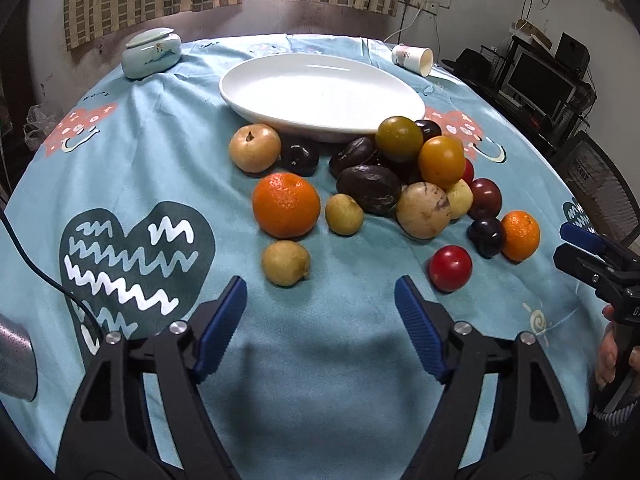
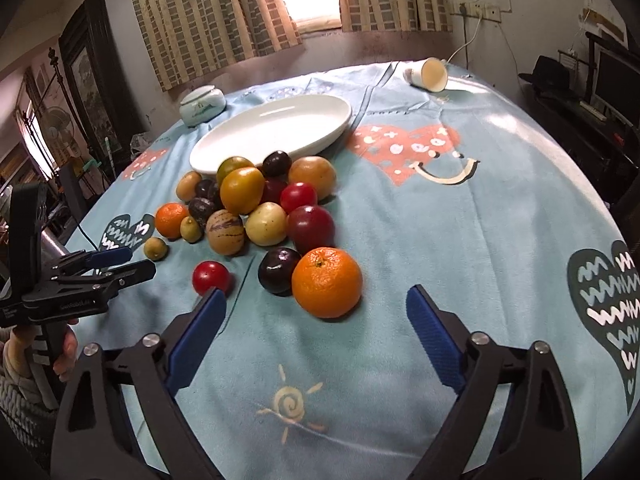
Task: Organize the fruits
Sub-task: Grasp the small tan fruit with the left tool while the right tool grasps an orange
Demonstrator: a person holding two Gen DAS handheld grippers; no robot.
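Observation:
A pile of several fruits lies on the blue tablecloth in front of an empty white oval plate (image 1: 320, 92), which also shows in the right wrist view (image 2: 276, 132). My left gripper (image 1: 320, 308) is open and empty, just short of a small yellow-brown fruit (image 1: 285, 263) and a large orange (image 1: 286, 205). My right gripper (image 2: 316, 320) is open and empty, with another orange (image 2: 327, 282) and a dark plum (image 2: 278, 270) just ahead between its fingers. A red fruit (image 2: 211, 277) lies by its left finger.
A pale lidded ceramic jar (image 1: 151, 53) stands at the far left of the table. A paper cup (image 1: 414, 58) lies on its side at the far right. Shelves with monitors (image 1: 536, 80) stand beyond the table's right edge. A black cable (image 1: 44, 276) runs at the left.

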